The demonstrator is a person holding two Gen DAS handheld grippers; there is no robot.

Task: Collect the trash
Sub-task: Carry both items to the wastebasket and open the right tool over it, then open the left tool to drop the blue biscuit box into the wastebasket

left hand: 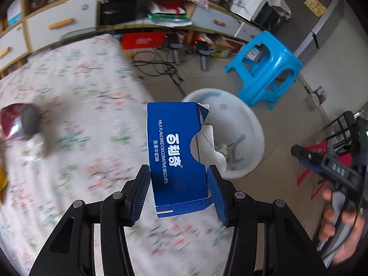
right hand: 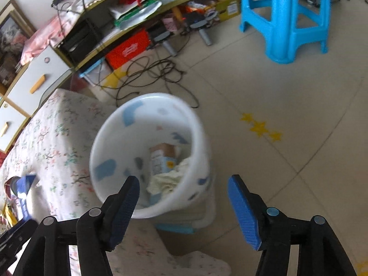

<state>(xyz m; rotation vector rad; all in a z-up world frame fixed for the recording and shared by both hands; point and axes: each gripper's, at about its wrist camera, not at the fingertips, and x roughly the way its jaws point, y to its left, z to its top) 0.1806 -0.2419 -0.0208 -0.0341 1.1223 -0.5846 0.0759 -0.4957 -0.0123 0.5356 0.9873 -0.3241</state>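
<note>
My left gripper [left hand: 178,176] is shut on a torn blue biscuit box [left hand: 174,151] and holds it above the edge of the floral tablecloth [left hand: 76,119]. Just beyond the box stands a white trash bin [left hand: 239,124] on the floor. My right gripper [right hand: 184,181] is open and empty, hovering over the same white bin [right hand: 197,151], which holds a carton [right hand: 162,158] and crumpled paper [right hand: 168,179]. The right gripper also shows at the right edge of the left wrist view [left hand: 296,150]. A red wrapper [left hand: 12,122] lies on the cloth at the far left.
A blue plastic stool [left hand: 264,69] stands on the tiled floor past the bin, and it also shows in the right wrist view [right hand: 287,16]. Black cables [right hand: 151,73] lie on the floor before a cluttered low cabinet [right hand: 128,30]. A black wire basket [left hand: 342,126] is at the right.
</note>
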